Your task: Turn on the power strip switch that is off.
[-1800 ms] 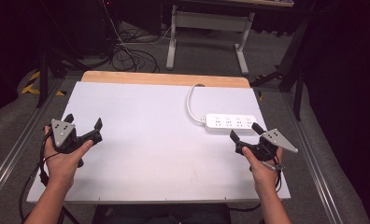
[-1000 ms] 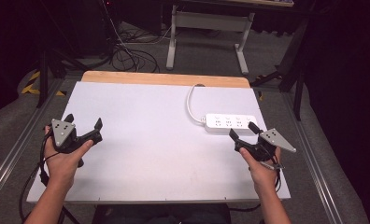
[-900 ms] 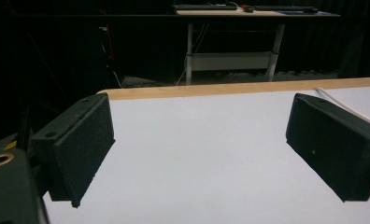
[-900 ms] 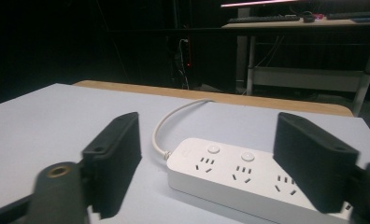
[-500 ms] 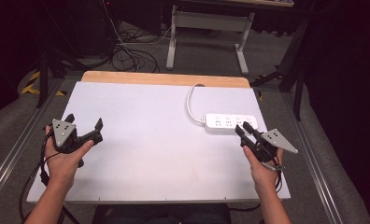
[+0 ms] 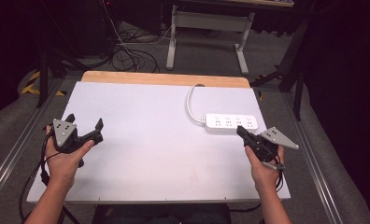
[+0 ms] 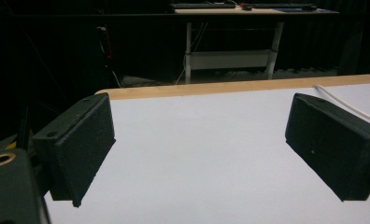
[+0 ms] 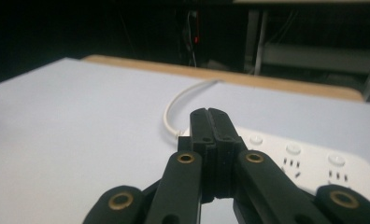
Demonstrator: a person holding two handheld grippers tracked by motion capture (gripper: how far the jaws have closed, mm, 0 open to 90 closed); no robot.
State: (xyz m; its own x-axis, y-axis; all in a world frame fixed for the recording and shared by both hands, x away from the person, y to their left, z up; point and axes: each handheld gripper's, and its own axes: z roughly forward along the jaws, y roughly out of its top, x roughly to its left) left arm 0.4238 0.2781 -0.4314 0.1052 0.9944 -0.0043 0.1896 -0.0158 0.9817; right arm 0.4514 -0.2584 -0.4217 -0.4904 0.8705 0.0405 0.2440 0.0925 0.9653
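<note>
Strip: a white power strip lies flat on the far right part of the white table, its switches and sockets facing up.
Cord: the white cord curves from the strip's left end toward the table's far wooden edge.
Right gripper: the right gripper is held low just in front of the strip, jaws pressed together with nothing between them, tips at the strip's near edge; whether they touch it I cannot tell.
Left gripper: the left gripper is well to the left of the strip, jaws spread wide and empty over bare table.
</note>
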